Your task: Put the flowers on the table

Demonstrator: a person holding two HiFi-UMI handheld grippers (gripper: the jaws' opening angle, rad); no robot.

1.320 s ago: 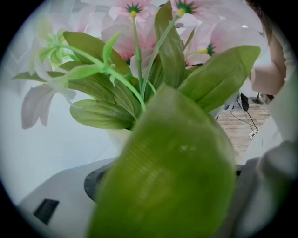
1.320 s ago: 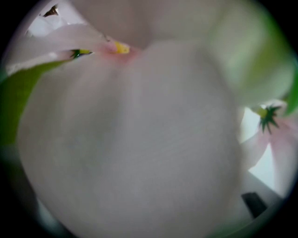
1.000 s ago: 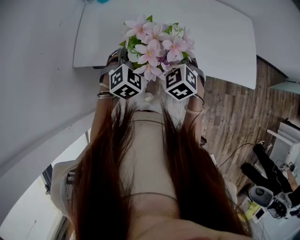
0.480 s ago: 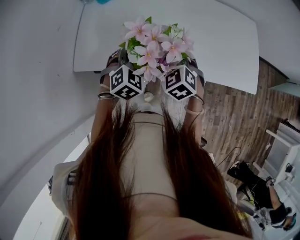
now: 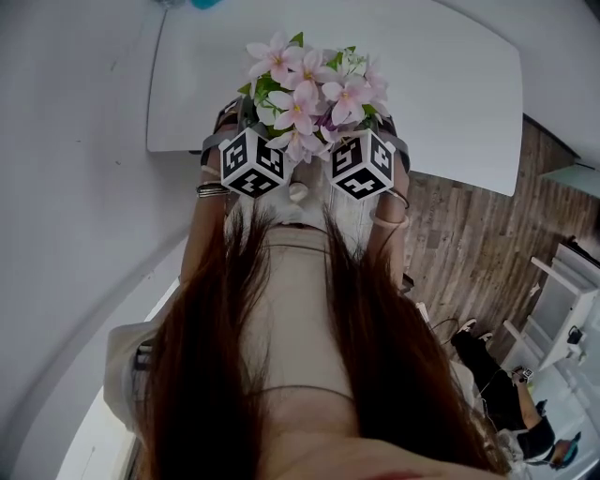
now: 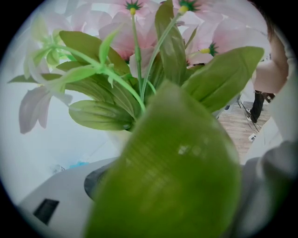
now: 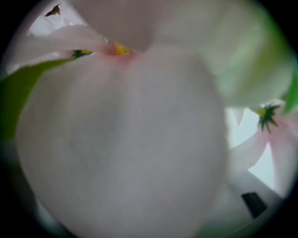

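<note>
A bunch of pink flowers with green leaves hangs in the air over the near edge of the white table. My left gripper and right gripper flank it, and their marker cubes show just below the blooms. The bouquet covers both pairs of jaws. In the left gripper view a big green leaf fills the front, with stems, leaves and pink flowers behind it. A pale petal fills the right gripper view.
The table runs from upper left to right, with a blue thing at its far corner. A wooden floor lies to the right, with a white shelf unit and a person at the lower right. A grey wall rises on the left.
The flowers and both grippers have stayed almost still. The person at the lower right has walked on across the floor.
</note>
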